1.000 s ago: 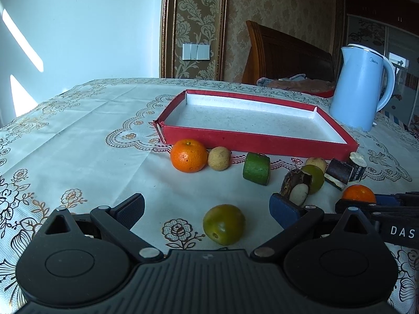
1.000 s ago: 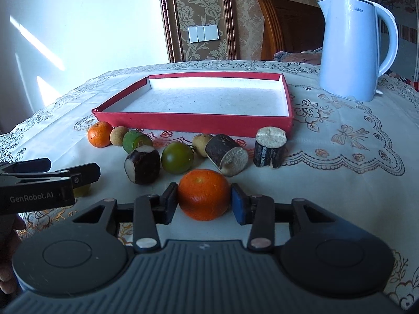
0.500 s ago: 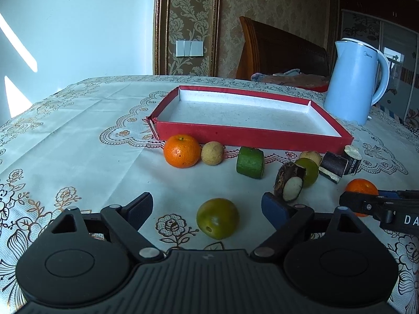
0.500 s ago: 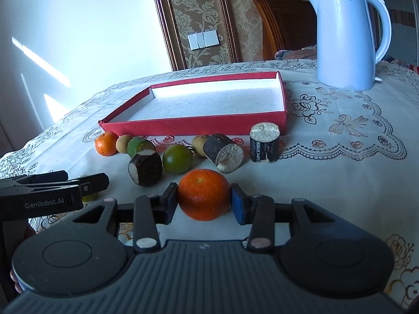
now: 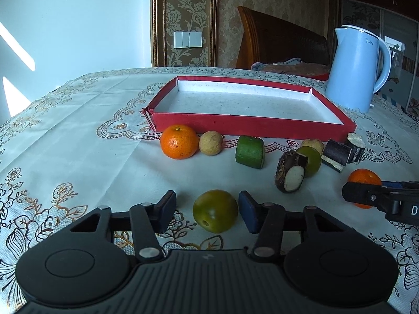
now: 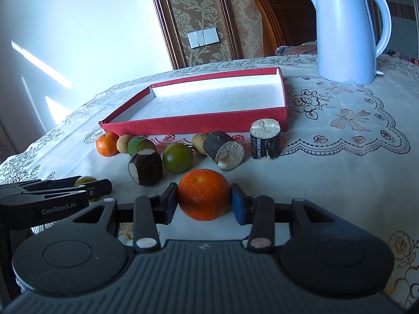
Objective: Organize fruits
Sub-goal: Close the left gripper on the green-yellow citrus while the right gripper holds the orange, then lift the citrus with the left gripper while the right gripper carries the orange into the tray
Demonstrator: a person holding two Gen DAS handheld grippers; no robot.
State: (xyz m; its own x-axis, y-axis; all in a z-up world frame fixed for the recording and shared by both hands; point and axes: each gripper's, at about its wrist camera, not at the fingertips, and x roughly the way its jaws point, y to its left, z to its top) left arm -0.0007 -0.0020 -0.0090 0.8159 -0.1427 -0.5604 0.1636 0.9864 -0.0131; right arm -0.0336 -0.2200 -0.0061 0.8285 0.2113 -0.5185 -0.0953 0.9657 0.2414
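Note:
My left gripper [image 5: 208,210] is open around a green round fruit [image 5: 215,210] on the tablecloth; a gap shows at the left finger. My right gripper [image 6: 204,204] is shut on an orange [image 6: 203,194] and holds it just above the cloth; it also shows in the left wrist view [image 5: 362,180]. An empty red tray [image 5: 243,124] lies beyond. In front of it sit a second orange [image 5: 179,141], a tan fruit [image 5: 210,142], a green cylinder [image 5: 250,151], dark cut pieces [image 5: 290,171] and another green fruit [image 6: 177,157].
A pale blue kettle [image 6: 347,28] stands right of the tray on the patterned tablecloth [image 5: 78,136]. A wooden chair back [image 5: 280,41] is behind the table. The left gripper shows at the left of the right wrist view [image 6: 52,196].
My left gripper has narrowed around the green fruit. My right gripper has risen a little and tilted with the orange in it.

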